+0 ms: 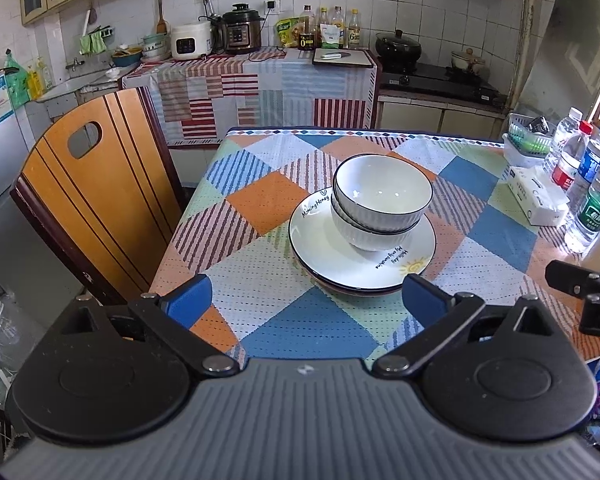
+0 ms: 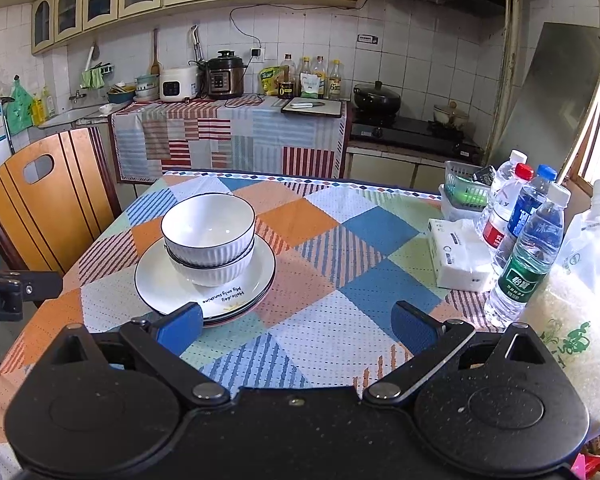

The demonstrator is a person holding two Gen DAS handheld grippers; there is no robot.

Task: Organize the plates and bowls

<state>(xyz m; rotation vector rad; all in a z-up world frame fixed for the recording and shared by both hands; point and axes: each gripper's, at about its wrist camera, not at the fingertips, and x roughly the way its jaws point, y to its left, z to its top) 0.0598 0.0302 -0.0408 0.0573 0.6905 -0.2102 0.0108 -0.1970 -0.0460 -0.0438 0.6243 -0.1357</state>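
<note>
Two white ribbed bowls (image 1: 382,200) with dark rims are nested and sit on a stack of white plates (image 1: 320,236) on the checked tablecloth. The same bowls (image 2: 209,232) and plates (image 2: 156,280) show at the left in the right wrist view. My left gripper (image 1: 306,300) is open and empty, just in front of the plates' near edge. My right gripper (image 2: 298,326) is open and empty, with its left finger by the plates' near edge. Part of the right gripper (image 1: 584,292) shows at the right edge of the left wrist view.
A wooden chair (image 1: 96,204) stands at the table's left side. Water bottles (image 2: 534,256), a tissue pack (image 2: 458,256), a bag of rice (image 2: 580,300) and a small basket (image 2: 464,192) crowd the table's right edge. A kitchen counter (image 2: 228,128) with appliances lies behind.
</note>
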